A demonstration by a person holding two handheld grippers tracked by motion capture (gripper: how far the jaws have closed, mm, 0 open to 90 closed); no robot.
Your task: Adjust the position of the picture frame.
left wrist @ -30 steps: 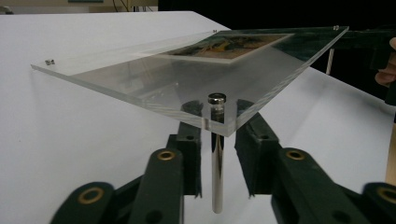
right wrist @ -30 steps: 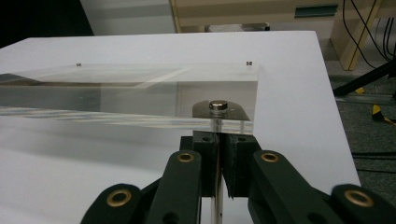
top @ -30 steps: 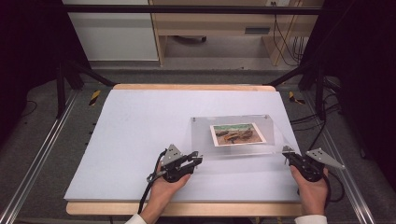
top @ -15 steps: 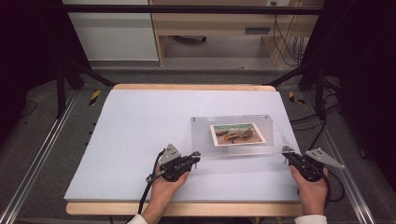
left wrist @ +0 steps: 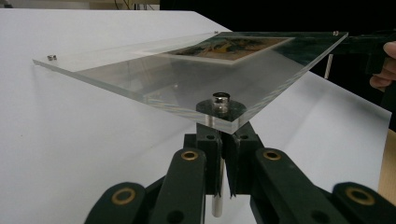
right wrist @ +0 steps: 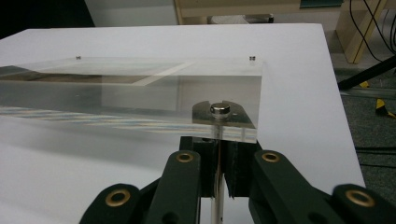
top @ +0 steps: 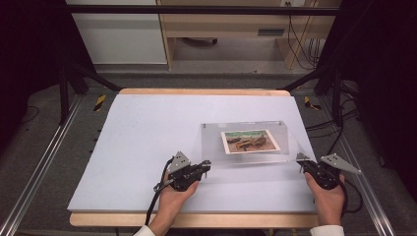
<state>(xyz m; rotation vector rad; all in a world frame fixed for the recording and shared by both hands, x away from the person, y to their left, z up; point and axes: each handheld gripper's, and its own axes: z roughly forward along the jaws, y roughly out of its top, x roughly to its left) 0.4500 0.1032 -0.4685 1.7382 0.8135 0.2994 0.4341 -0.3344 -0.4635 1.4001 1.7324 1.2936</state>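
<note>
White table (top: 147,142) first; the clear acrylic frame (top: 246,142) sits over its right half, print (top: 250,141) sandwiched inside; you've got it by both near corners. Left gripper (top: 204,165) is clamped tight on the near-left standoff post (left wrist: 218,205); right gripper (top: 301,160) likewise on the near-right post (right wrist: 215,196) — jaws nearly closed on each. My read: grasp is done, near edge looks lifted, move and set-down still to do. Hard to tell whether the far edge touches the table; far bolts (right wrist: 252,58) are tiny; the print's subject is unreadable.
</note>
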